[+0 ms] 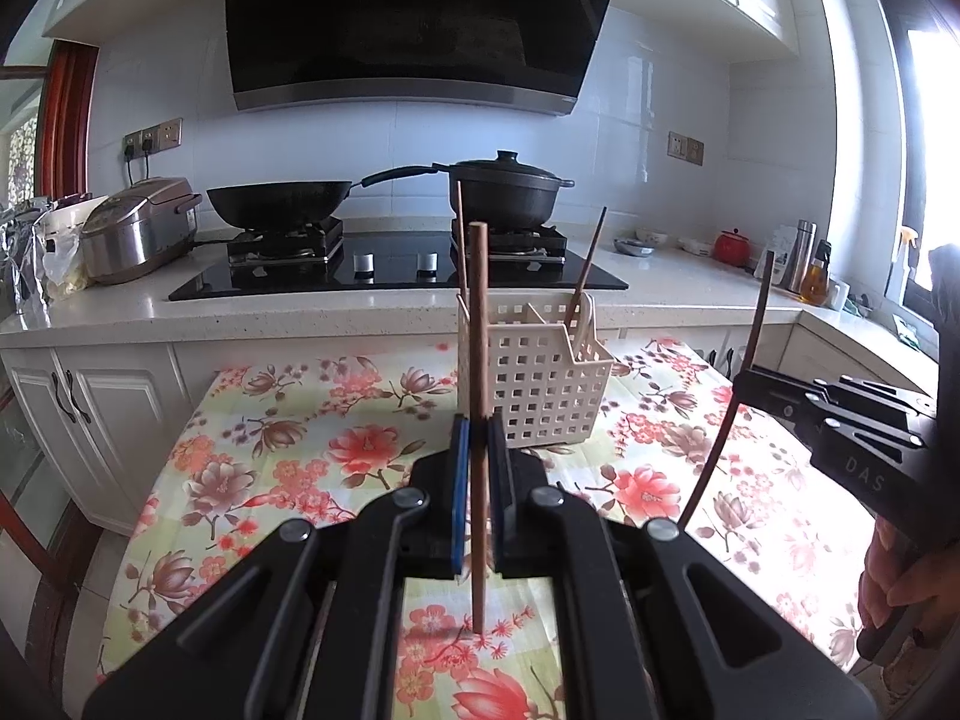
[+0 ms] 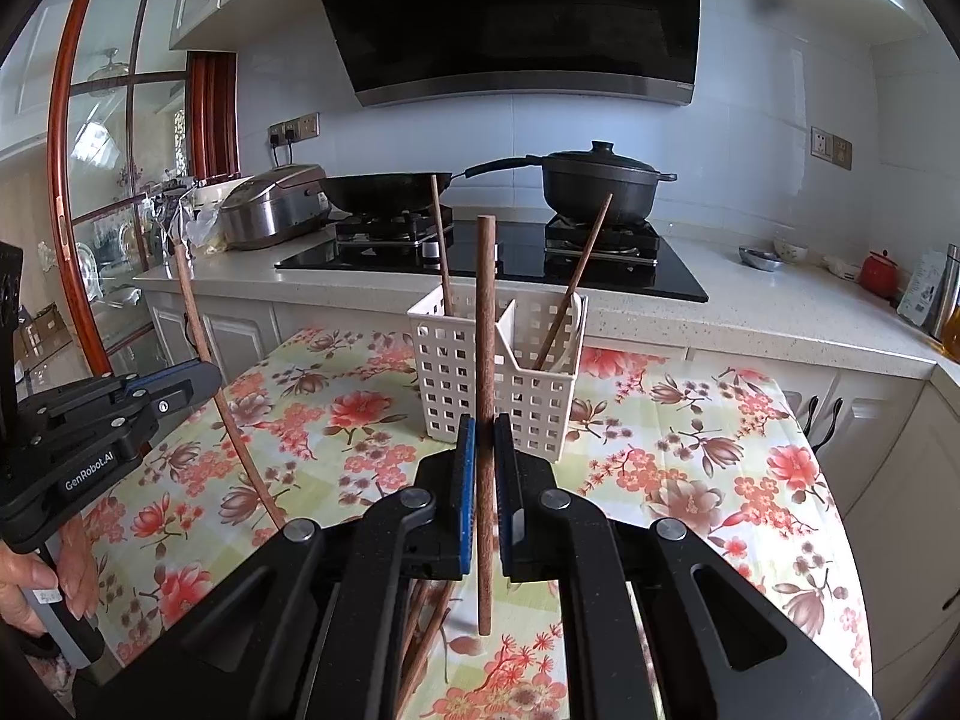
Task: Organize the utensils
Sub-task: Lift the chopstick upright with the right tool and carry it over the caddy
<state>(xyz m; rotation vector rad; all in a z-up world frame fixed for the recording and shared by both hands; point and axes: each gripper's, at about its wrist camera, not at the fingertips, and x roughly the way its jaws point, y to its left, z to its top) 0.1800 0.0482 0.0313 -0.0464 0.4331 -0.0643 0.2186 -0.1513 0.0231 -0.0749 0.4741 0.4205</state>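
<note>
My left gripper (image 1: 478, 450) is shut on a brown wooden chopstick (image 1: 477, 360) and holds it upright above the floral tablecloth. My right gripper (image 2: 485, 450) is shut on another chopstick (image 2: 486, 330), also upright. A white slotted utensil basket (image 1: 543, 381) stands just beyond both grippers; it also shows in the right wrist view (image 2: 498, 378). Two chopsticks (image 2: 575, 282) and a white spoon (image 2: 573, 330) stand in it. More chopsticks (image 2: 429, 630) lie on the cloth under my right gripper. Each gripper appears in the other's view, the right one (image 1: 744, 384) and the left one (image 2: 210, 378).
The table with the floral cloth (image 1: 270, 438) stands before a kitchen counter (image 1: 372, 306) with a gas hob, a black wok (image 1: 279, 201), a lidded black pot (image 1: 510, 189) and a rice cooker (image 1: 141, 228). Jars and bottles (image 1: 801, 258) stand at the counter's right.
</note>
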